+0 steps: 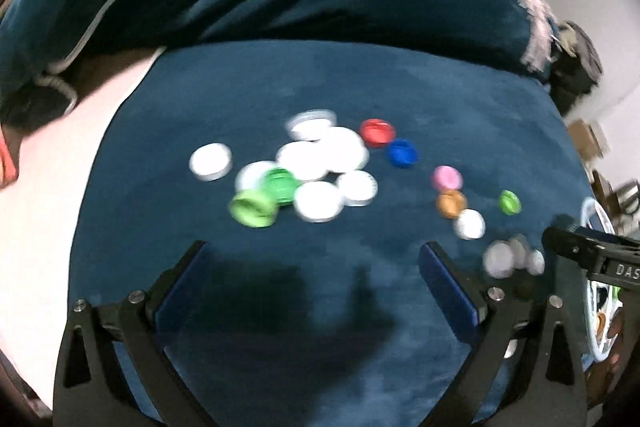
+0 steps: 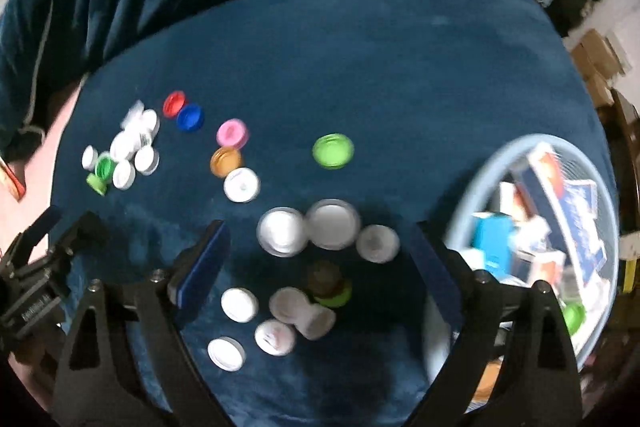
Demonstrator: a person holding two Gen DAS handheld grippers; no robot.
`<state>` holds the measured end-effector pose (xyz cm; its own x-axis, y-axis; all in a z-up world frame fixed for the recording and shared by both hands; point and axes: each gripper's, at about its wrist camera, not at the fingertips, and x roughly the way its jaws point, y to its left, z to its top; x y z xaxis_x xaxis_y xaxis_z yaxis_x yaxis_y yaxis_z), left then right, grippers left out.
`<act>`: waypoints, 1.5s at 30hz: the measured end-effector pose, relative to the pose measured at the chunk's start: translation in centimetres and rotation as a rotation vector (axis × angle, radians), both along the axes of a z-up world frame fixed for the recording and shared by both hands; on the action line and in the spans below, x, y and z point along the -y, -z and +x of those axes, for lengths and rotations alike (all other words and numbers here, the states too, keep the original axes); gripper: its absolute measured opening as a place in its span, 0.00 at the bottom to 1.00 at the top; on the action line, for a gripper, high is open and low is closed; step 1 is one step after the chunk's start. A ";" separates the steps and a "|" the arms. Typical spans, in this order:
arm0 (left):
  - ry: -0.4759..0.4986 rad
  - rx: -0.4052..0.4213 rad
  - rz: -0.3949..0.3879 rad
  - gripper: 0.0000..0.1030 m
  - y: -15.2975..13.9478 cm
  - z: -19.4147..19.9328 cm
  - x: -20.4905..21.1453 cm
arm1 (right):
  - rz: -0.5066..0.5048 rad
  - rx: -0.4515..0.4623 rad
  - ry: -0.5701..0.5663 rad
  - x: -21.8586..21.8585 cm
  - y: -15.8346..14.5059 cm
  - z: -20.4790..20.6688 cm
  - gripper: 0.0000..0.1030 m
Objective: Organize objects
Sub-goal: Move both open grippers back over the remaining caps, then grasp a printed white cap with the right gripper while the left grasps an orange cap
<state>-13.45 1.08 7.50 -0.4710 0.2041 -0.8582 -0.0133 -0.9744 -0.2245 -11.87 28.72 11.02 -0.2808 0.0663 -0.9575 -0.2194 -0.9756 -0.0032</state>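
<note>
1. Two grippers hung over a dark blue cloth (image 2: 380, 67) strewn with bottle caps; both views were blurred by motion.
2. Toward the cloth's left edge in the right wrist view lay a tight cluster of white caps (image 2: 128, 147) with a green cap (image 2: 104, 165) tucked in at its lower left.
3. At the cluster's upper right a red cap (image 2: 174, 103) and a blue cap (image 2: 190, 117) sat touching (or very nearly so).
4. Further right, a pink cap (image 2: 232, 133), an orange cap (image 2: 225, 160) and a white cap (image 2: 241, 184) ran in a short line toward the near edge.
5. A lime cap (image 2: 333, 150) lay alone near the middle of the cloth.
6. The left gripper (image 1: 316, 263) had its fingers spread wide with nothing between them, above bare cloth on the near side of the white cluster.
7. The right gripper (image 2: 320, 243) likewise stood wide open and held nothing; three large white caps (image 2: 328, 231) lay on the cloth between its blue pads (image 2: 206, 261), and smaller white ones lay nearer the camera.
8. At the cloth's right edge sat a pale blue basket (image 2: 472, 195) holding small boxes.
</note>
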 end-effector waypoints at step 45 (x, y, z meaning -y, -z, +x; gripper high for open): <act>-0.090 0.081 -0.015 0.99 4.5 -0.7 5.0 | -0.289 0.085 -0.247 7.1 3.7 -7.2 0.52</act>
